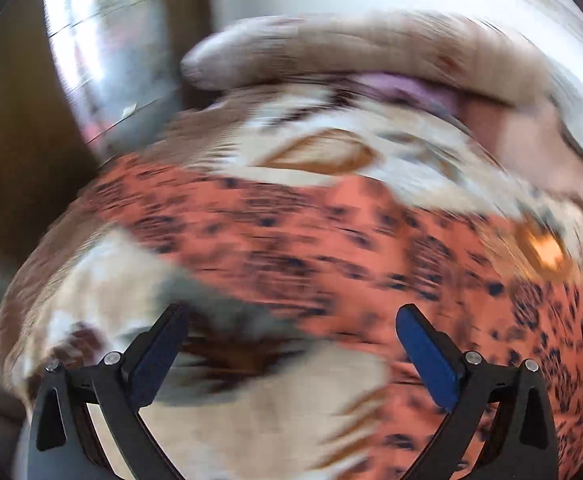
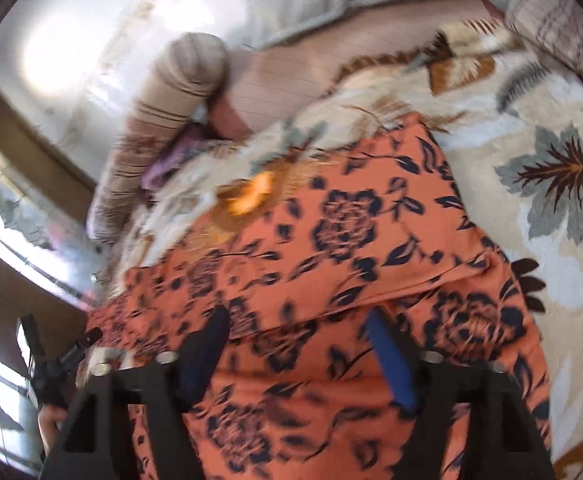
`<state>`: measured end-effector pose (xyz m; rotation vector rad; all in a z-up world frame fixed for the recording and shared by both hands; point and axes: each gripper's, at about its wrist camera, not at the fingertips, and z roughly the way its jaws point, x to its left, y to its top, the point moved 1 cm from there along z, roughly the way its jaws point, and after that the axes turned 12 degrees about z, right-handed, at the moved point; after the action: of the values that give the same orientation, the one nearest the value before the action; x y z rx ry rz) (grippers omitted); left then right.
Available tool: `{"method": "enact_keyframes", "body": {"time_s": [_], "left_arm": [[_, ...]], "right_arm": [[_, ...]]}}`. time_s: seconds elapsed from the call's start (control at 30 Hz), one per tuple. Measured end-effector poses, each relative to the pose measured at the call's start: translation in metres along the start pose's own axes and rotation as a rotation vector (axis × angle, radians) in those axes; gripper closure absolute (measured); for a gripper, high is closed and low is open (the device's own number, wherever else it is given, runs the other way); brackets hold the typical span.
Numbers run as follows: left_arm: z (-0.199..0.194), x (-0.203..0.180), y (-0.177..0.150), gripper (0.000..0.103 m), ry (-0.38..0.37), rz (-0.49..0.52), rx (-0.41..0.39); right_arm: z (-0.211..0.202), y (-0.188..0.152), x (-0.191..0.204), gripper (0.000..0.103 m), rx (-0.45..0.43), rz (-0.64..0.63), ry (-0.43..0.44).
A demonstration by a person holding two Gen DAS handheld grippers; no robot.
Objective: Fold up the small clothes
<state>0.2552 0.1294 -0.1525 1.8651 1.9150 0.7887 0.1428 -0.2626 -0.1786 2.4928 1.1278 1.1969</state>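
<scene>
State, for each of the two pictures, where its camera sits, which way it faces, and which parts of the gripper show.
Left wrist: sits on the left gripper, faces forward over the orange floral garment; both jaws show, apart, nothing between.
Right wrist: sits on the right gripper, faces down onto the garment; both jaws show, apart.
Shared: the garment on the leaf-print blanket and striped pillow.

Orange garment [image 2: 331, 248] — thin matt woven cloth, dark floral print. Blanket [image 2: 551, 184] beneath — thicker, fuzzy matt pile, leaf pattern. Bolster [image 2: 171, 96] — striped matt fabric. Right gripper [image 2: 297, 320] — matt black plastic frame, blue pads, shiny metal screw heads.
</scene>
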Motion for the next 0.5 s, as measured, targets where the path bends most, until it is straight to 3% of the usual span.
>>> {"method": "enact_keyframes", "body": {"time_s": [0.2, 0.3, 0.5], "left_arm": [[0.026, 0.124, -0.004, 0.0, 0.037, -0.334, 0.087], [0.051, 0.163, -0.006, 0.0, 0.015, -0.486, 0.109], [0.096, 0.195, 0.009, 0.0, -0.017, -0.572, 0.14]], "right_arm": [[-0.008, -0.031, 0.019, 0.027, 0.042, -0.049, 0.041], [-0.006, -0.036, 0.024, 0.027, 0.039, -0.082, 0.054], [0.002, -0.041, 0.024, 0.027, 0.035, -0.124, 0.016]]}}
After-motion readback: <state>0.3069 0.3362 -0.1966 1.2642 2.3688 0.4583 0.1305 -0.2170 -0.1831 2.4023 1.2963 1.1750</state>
